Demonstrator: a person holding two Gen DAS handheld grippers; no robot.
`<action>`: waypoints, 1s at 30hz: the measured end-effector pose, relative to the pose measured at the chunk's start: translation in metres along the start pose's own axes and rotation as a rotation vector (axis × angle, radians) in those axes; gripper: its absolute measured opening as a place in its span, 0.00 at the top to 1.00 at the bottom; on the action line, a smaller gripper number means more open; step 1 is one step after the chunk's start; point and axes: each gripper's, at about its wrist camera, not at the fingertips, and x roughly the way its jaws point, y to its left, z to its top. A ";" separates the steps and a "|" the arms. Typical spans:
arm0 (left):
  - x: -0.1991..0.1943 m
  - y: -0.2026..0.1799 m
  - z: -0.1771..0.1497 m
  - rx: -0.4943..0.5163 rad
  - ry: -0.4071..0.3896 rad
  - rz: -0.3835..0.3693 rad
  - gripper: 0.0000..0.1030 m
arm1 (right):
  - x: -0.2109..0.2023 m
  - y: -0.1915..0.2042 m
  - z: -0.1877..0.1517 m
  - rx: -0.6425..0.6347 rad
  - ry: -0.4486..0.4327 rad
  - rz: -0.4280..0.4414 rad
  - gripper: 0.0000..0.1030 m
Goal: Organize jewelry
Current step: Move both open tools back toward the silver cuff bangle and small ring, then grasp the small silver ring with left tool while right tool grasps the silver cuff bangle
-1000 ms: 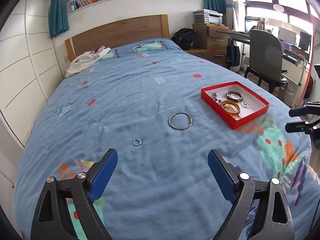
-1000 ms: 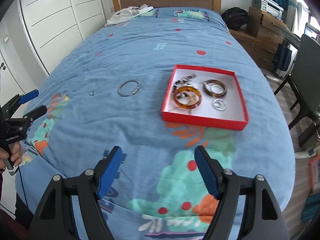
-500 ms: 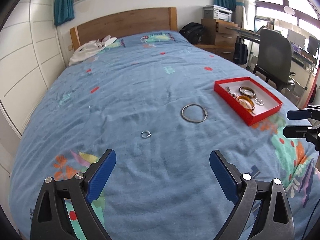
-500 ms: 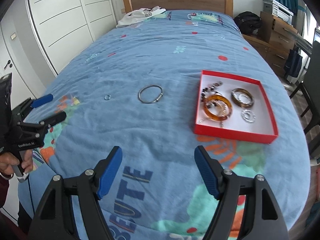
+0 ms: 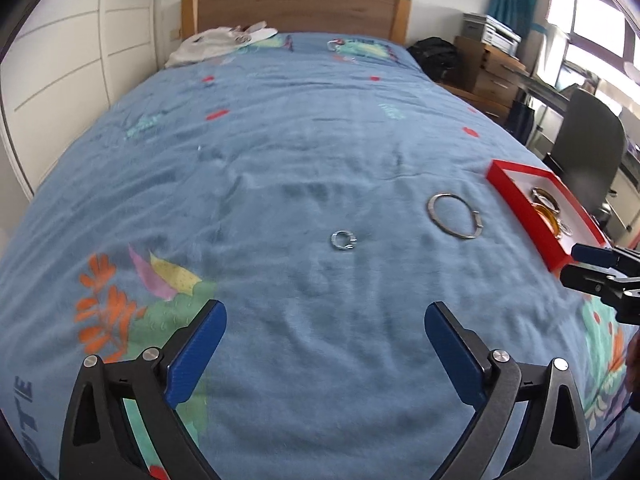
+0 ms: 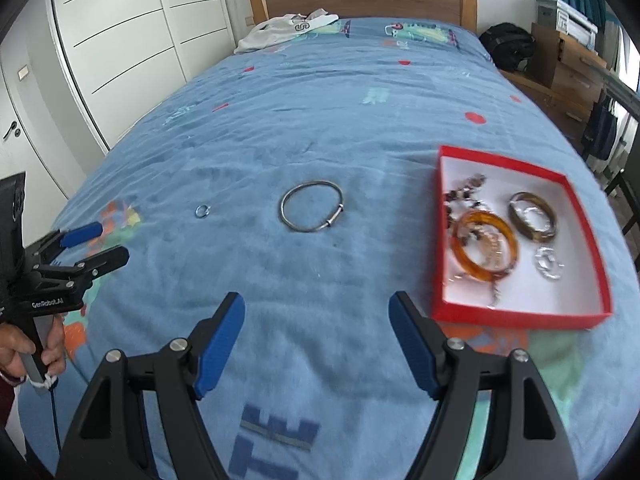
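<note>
A small silver ring [image 5: 343,239] [image 6: 202,211] lies on the blue bedspread. To its right lies a silver bangle [image 5: 455,215] [image 6: 312,212]. A red box [image 6: 516,236] [image 5: 520,196] with a white inside holds an amber bangle [image 6: 484,246], a brown bangle [image 6: 532,216], a bead string and a silver ring. My left gripper [image 5: 322,332] hangs short of the small ring, its jaws opening with nothing between them. My right gripper [image 6: 316,328] stands open and empty, short of the silver bangle. Each gripper shows at the edge of the other's view [image 6: 84,246] [image 5: 588,266].
The bed [image 5: 280,140] has a wooden headboard [image 5: 296,8] with a white garment [image 5: 224,42] near it. White wardrobe doors [image 6: 120,40] line the left side. A black bag [image 5: 434,58], wooden drawers and a dark chair [image 5: 588,152] stand to the right.
Both grippers have come forward and down toward the bedspread, so the ring, bangle and box look nearer. The left gripper's jaws have spread a little wider.
</note>
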 end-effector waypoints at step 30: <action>0.097 -0.005 0.031 0.001 0.054 -0.002 0.68 | 0.145 0.011 0.075 0.026 0.073 -0.072 0.33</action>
